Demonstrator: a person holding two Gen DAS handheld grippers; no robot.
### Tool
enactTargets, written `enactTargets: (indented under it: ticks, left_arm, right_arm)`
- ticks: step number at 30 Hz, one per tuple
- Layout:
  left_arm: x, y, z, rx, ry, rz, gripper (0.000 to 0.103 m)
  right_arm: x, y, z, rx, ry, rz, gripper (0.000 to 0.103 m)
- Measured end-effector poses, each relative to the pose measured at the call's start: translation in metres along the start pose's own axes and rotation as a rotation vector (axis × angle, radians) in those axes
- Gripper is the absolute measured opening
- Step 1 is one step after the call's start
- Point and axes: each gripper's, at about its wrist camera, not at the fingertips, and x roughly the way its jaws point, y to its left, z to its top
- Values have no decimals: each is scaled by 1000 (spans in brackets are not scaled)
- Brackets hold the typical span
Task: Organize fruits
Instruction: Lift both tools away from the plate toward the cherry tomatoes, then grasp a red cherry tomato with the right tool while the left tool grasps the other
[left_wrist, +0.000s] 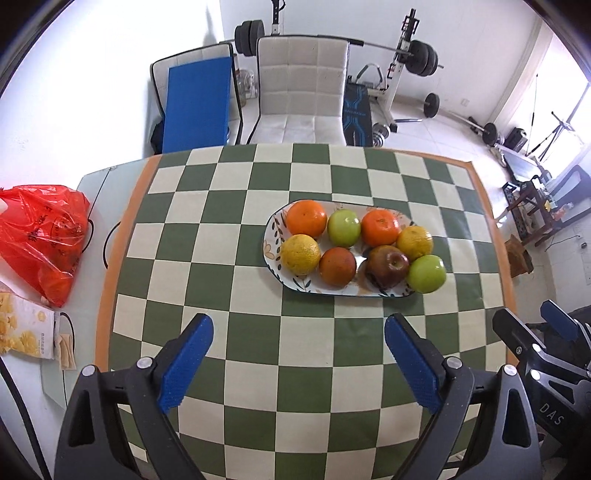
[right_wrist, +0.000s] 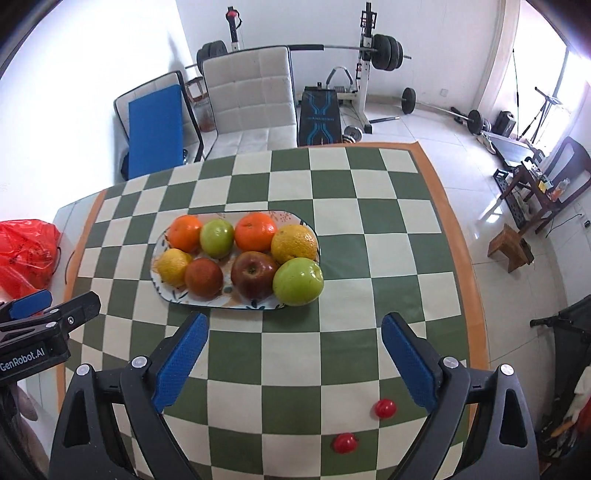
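1. The fruit sits on an oval patterned plate (right_wrist: 164, 291) in the middle of my green-and-cream checkered tablecloth (right_wrist: 343, 354): eight pieces in two rows. The back row has an orange (right_wrist: 184, 232), a green apple (right_wrist: 217, 238), a second orange (right_wrist: 255, 231) and a yellow citrus (right_wrist: 294, 242); the front row has a lemon-yellow fruit (right_wrist: 173, 266), a dark reddish fruit (right_wrist: 203, 277), a red apple (right_wrist: 254, 275) and a large green apple (right_wrist: 298, 281) at the plate's right end.
2. Two small red fruits (right_wrist: 385, 408) lie loose on the cloth near my right fingers.
3. Beyond the table stand a quilted white chair (right_wrist: 251, 92), a weight bench and barbell rack (right_wrist: 364, 55); a red plastic bag (left_wrist: 40, 236) lies at the table's left.
4. My left gripper (left_wrist: 299, 363) and right gripper (right_wrist: 295, 363) both hang above the cloth, tilted steeply down, jaws spread wide and empty, short of the plate.
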Motion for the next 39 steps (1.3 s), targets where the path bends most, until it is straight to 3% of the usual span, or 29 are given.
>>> enactTargets:
  ticks: [13,23,32,36,39]
  left_arm:
    - [-77,-7,-27,31,-125,-48,95]
    - [-93,-11,-37,40,-159,-37,95]
    - [-76,-17,-33,58,-100,4,98]
    - [-37,-30,-32,126,-31,102,103]
    - [2,-41,-36,164,61,143,103]
  right_arm:
    - [-103,4,-25,8,-120,-2,97]
    - [-145,2,-36,24,-163,5,97]
    - [-139,-3,-35,60,-151,59,97]
    - [-105,-33,-38,150,-69,107,97]
    - [-64,-67,-54,225,22,83,97]
